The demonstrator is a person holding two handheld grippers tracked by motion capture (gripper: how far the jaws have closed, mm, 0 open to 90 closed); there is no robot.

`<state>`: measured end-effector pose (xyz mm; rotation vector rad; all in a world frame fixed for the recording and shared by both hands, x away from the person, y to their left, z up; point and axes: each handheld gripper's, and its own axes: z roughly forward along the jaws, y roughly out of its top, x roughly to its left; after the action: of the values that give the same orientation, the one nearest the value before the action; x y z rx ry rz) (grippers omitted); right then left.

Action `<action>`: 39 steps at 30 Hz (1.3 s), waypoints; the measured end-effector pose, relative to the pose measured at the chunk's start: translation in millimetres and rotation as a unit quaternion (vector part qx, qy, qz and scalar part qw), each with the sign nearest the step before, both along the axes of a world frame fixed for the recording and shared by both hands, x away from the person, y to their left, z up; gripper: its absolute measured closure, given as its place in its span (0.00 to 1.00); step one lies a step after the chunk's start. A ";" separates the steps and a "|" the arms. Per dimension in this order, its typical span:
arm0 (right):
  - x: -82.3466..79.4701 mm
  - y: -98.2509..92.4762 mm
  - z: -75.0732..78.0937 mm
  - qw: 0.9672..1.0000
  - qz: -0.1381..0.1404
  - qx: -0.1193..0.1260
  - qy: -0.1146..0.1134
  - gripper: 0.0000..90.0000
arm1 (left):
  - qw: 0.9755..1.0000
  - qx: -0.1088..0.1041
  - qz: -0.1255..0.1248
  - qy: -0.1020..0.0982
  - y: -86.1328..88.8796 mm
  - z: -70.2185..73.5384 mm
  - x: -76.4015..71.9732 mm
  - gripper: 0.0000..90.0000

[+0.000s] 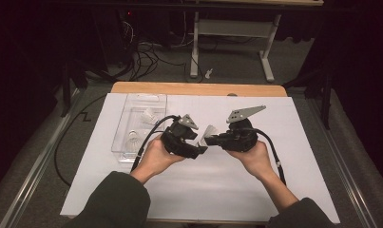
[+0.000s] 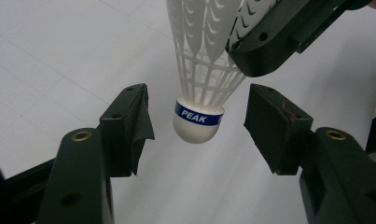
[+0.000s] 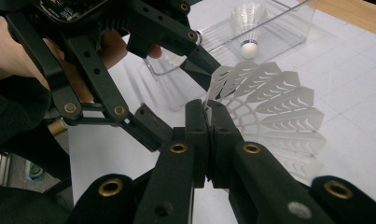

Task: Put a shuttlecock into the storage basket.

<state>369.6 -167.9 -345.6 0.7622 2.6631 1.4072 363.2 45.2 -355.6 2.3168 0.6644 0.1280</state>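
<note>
At the middle of the high view, the right tongs are pinching the feathered skirt of a white shuttlecock, their jaws pressed together on it. The left tongs stand spread on either side of its cork tip, not touching it. It hangs above the white bench. At the upper left of that view a clear tray holds more shuttlecocks.

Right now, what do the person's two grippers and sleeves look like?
Both the left gripper and right gripper are black, with brass-coloured pivot pins and squared jaw pads. Each carries a grey three-cornered plate and trails a black cable. The sleeves are dark olive green.
</note>
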 end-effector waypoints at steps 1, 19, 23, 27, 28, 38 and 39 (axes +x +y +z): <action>0.0 0.5 0.0 1.000 0.000 0.001 0.002 0.99 | 1.000 0.000 -0.001 0.001 -0.6 -0.4 0.1 0.46; -1.0 6.5 -2.1 1.000 0.012 0.011 0.008 0.99 | 1.000 0.010 -0.014 0.014 -4.7 -5.4 1.2 0.60; -0.9 6.2 -2.5 1.000 0.012 0.011 0.009 0.99 | 1.000 0.014 -0.017 0.017 -4.5 -6.0 1.4 0.63; -0.7 6.2 -2.6 1.000 0.012 0.011 0.010 0.99 | 1.000 0.017 -0.020 0.016 -3.8 -5.7 1.4 0.66; -0.8 6.3 -2.5 1.000 0.012 0.012 0.010 0.99 | 0.999 0.019 -0.020 0.016 -3.8 -5.7 1.3 0.66; 0.1 5.9 -3.1 1.000 0.014 0.012 0.012 0.99 | 0.999 0.032 -0.025 0.013 -3.9 -5.0 -0.8 0.71; 0.1 5.9 -3.1 1.000 0.015 0.012 0.012 0.98 | 0.999 0.034 -0.026 0.013 -3.9 -4.9 -0.9 0.71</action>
<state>369.6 -162.0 -348.7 0.7510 2.6919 1.4471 362.3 41.3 -360.5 2.4028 0.6219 0.0976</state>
